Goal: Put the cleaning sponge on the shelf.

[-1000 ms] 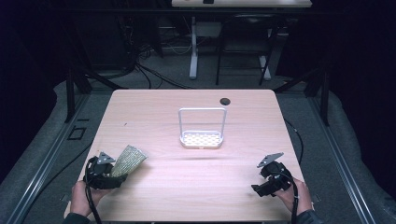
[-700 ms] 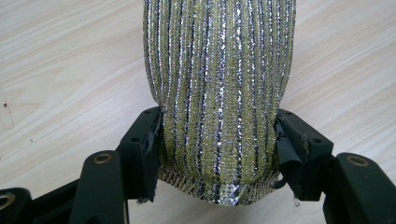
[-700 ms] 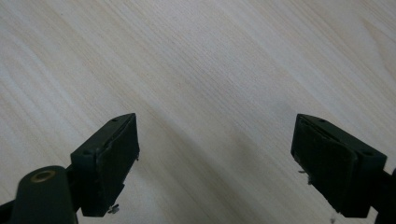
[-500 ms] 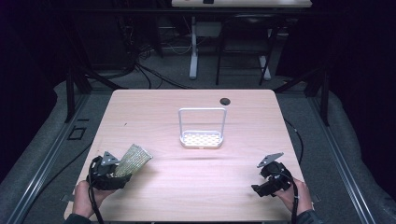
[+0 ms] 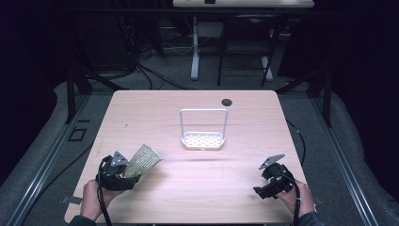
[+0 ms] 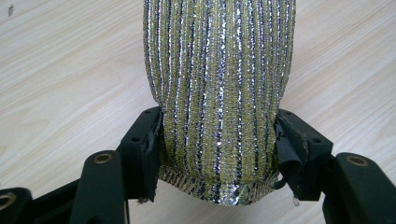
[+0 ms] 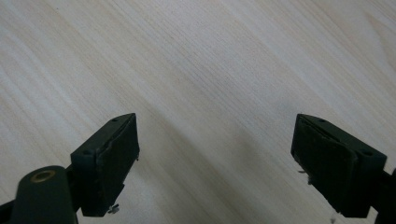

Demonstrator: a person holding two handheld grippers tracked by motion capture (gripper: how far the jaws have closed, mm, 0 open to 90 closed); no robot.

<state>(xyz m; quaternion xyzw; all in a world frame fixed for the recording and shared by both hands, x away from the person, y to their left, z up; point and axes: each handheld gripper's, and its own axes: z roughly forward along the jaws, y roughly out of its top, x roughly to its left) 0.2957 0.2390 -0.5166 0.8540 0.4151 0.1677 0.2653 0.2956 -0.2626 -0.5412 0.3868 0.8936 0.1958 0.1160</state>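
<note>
Moved: left gripper [image 5: 123, 170] carried the glittery pouch [image 5: 142, 160] right, a bit farther.
Pouch: long way points far-right.
Left jaws: clamped on pouch.
Right gripper [image 5: 263, 188]: jaws apart.

Left black two-jaw gripper [image 5: 123, 170], hand-held at table's 7 o'clock: jaws clamped, pointing toward 1 o'clock. Right black two-jaw gripper [image 5: 261, 192], at 5 o'clock: jaws spread wide.

Gold-and-silver striped scouring pad [image 6: 219, 93], white rack [image 5: 203, 140], pale wood table [image 5: 197, 183]
</note>
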